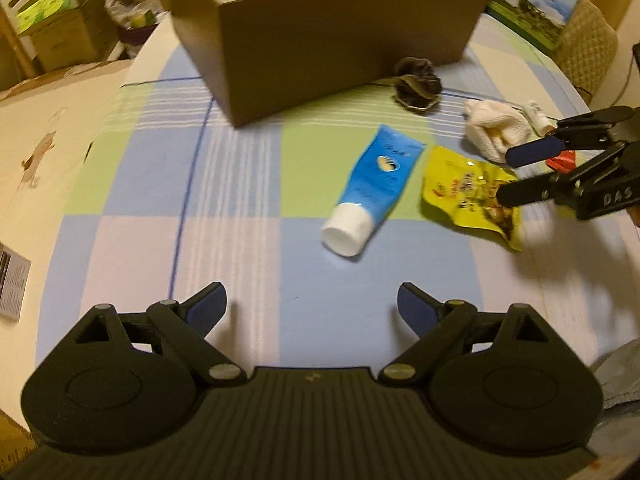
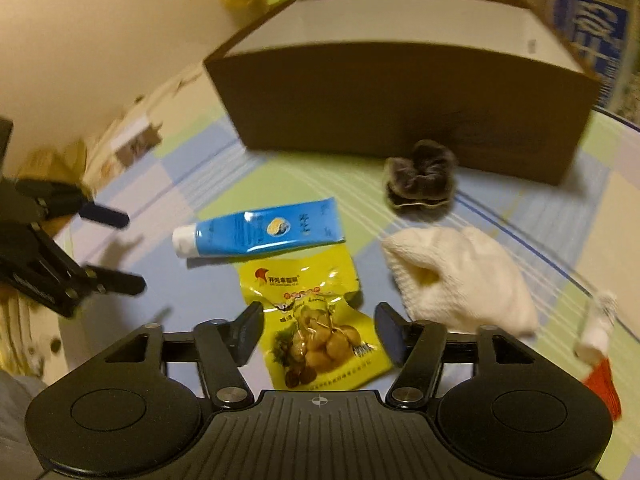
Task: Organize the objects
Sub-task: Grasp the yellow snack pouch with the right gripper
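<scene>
Checkered pastel tablecloth (image 1: pixel 240 168) is filling the left wrist view, where we're holding the left gripper (image 1: pixel 312 308) spread wide with nothing in it, short of the blue squeeze tube with a white cap (image 1: pixel 376 184). Over in the right wrist view, we're hovering the right gripper (image 2: pixel 318 334), unclenched, straddling the yellow plastic snack packet (image 2: pixel 316 316), near the brown cardboard box (image 2: pixel 400 104).

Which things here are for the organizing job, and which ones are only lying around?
For the job: blue tube, yellow snack packet, white cloth, dark scrunchie, small white bottle, brown box.

Only lying around: cardboard cartons and picture box beyond the table, booklet.
</scene>
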### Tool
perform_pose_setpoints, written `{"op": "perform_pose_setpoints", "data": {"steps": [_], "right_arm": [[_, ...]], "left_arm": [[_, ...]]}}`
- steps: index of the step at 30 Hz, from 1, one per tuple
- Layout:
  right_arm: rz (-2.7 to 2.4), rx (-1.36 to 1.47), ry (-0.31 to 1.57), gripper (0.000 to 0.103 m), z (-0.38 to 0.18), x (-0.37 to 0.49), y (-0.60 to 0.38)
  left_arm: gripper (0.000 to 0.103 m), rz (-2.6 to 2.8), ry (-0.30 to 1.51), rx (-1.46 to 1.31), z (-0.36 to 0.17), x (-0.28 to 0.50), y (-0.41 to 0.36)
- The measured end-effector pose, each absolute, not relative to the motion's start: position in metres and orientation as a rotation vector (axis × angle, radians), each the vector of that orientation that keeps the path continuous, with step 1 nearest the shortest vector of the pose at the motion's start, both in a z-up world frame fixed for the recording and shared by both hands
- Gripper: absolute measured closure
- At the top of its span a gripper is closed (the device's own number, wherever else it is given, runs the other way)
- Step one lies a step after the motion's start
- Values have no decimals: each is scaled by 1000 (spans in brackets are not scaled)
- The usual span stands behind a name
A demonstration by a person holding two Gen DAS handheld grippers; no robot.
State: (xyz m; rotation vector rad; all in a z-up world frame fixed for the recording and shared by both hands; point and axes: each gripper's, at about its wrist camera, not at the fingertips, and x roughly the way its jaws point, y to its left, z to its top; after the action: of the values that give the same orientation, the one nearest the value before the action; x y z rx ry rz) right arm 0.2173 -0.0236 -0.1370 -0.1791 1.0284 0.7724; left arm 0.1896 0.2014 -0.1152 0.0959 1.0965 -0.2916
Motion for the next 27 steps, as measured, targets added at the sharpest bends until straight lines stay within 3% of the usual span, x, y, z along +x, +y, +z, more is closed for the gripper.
{"op": "perform_pose_setpoints", "data": {"steps": [7,11,15,18,27], "right_arm": [[854,-305,1040,23,-148,220,1],[824,-381,1062,22,-159,213,15],[782,-397,1032,23,-168,205,21],[747,-375,1021,33,-167,205,17],[694,-302,1023,40,-161,199,-3]], "left_arm": [[13,-269,1102,73,-117,191,211],[13,-265,1104,63,-119,194,211],[13,-265,1105,59,-120,197,210],[13,-269,1102,61,-119,199,209],[13,-325,1068,78,-111,209,193]]}}
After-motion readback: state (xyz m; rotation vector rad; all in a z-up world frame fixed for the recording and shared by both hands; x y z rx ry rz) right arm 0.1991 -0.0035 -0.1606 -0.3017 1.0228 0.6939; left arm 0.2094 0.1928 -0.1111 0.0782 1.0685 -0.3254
